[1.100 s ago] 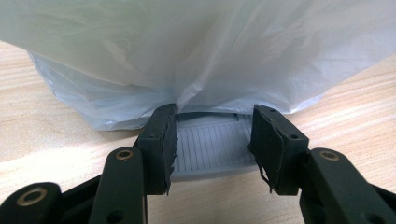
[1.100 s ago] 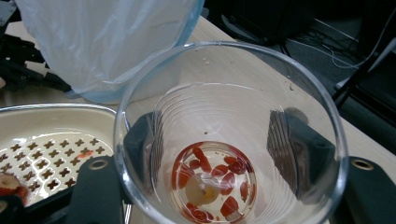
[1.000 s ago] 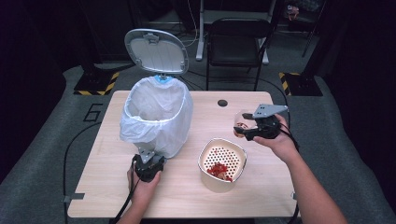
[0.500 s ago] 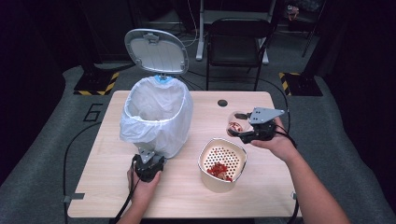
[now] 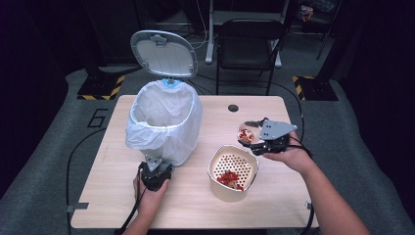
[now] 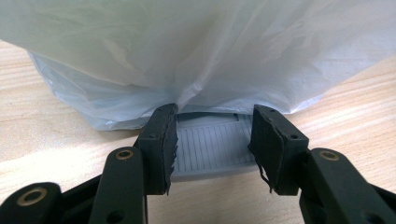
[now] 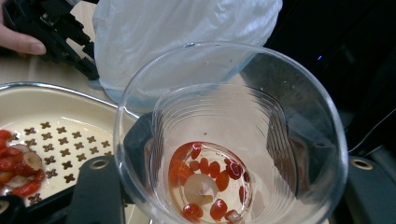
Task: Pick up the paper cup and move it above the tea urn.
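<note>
A bin lined with a white bag (image 5: 164, 122) stands at the table's left, its grey lid (image 5: 164, 53) raised. My left gripper (image 5: 154, 165) (image 6: 215, 116) sits at the bin's foot, shut on the grey ribbed pedal (image 6: 212, 149), one pad on each side. My right gripper (image 5: 254, 139) (image 7: 224, 154) is shut on a clear plastic cup (image 5: 246, 134) (image 7: 233, 116), tilted beside and above the cream strainer bowl (image 5: 215, 161) (image 7: 60, 112). Red berries and a pale piece lie in liquid in the cup's bottom (image 7: 208, 179). More red bits lie in the strainer (image 5: 227, 178).
A black folding chair (image 5: 244, 49) stands behind the table's far edge. A round cable hole (image 5: 233, 107) sits near the table's back. My left gripper's cable (image 5: 129, 220) runs off the front edge. Bare wood (image 5: 279, 196) lies right of the bowl.
My right gripper has carried the cup a little to the left and slightly down, closer to the strainer bowl. The left gripper and the bin have not moved.
</note>
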`<state>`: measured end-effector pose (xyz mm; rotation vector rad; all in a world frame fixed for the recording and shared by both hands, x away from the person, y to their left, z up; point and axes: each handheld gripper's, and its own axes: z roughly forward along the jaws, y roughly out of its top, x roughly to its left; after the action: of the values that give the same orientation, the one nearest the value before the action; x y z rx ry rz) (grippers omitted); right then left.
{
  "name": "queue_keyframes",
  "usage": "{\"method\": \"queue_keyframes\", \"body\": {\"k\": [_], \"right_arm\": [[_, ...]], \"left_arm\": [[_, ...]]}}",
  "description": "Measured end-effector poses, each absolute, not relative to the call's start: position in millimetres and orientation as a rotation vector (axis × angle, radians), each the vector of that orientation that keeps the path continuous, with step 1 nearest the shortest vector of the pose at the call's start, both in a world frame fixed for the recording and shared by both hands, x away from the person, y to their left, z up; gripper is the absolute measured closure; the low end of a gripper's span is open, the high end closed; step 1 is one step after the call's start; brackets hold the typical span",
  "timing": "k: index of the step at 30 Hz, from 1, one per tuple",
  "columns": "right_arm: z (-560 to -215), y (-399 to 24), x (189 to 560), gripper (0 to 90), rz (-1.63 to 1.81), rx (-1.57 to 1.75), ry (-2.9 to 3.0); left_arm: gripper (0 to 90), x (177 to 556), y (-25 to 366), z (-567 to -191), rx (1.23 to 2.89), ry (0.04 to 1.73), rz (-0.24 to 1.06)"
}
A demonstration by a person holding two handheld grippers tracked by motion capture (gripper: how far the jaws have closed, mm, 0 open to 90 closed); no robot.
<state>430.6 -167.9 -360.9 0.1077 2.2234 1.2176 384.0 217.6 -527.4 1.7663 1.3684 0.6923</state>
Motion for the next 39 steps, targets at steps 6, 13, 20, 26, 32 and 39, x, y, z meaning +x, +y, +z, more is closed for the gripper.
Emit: {"method": "queue_keyframes", "body": {"k": [6, 13, 20, 26, 32, 39], "right_arm": [[-361, -159, 413, 37.3, 1.134, 0.003, 2.135], [-372, -149, 395, 38.5, 0.997, -0.118, 2.058], [-376, -144, 381, 39.2, 0.882, -0.217, 1.968], [-383, -136, 371, 40.2, 0.698, -0.375, 1.878], [-387, -128, 362, 41.1, 0.523, -0.515, 1.752], [-400, -122, 353, 41.7, 0.237, -0.732, 1.574]], "left_arm": [[52.8, 384, 218, -527, 1.754, 1.382, 0.694], [54.0, 384, 219, -527, 1.774, 1.374, 0.704], [54.0, 384, 219, -527, 1.774, 1.373, 0.705], [54.0, 384, 219, -527, 1.771, 1.373, 0.707], [54.0, 384, 219, -527, 1.77, 1.373, 0.706], [54.0, 384, 219, -527, 1.771, 1.372, 0.709]]}}
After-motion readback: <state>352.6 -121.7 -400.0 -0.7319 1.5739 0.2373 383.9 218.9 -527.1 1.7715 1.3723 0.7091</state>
